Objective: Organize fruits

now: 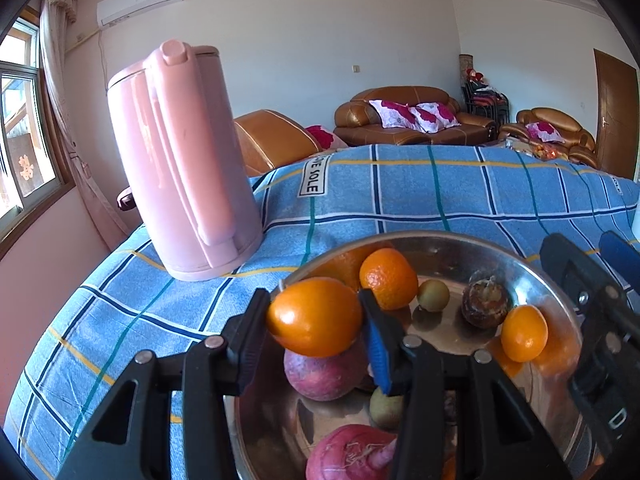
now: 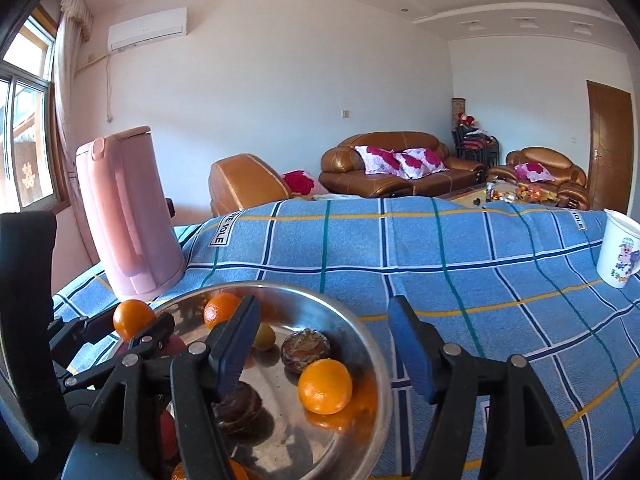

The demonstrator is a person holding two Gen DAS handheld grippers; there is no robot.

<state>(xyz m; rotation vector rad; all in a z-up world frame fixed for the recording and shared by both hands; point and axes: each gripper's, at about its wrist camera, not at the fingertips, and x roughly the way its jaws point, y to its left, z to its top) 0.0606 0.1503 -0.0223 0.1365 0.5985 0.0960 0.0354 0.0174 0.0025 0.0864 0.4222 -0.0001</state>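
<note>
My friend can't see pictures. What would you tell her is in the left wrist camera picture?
The left gripper has a small orange between its jaws, right over a shiny metal bowl with more fruit in it. The bowl sits on a blue checked cloth, beside a tall pink kettle.

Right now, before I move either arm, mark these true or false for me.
1. An orange sits between the left tongs' fingers. True.
2. The right tongs hold an orange. False: nothing is between their fingers, which stand apart.
3. The metal bowl is empty. False: it holds oranges and other fruit.
4. The pink kettle stands on the checked cloth, outside the bowl. True.
5. A white mug lies tipped over inside the bowl. False: it stands upright on the cloth, far right.
</note>
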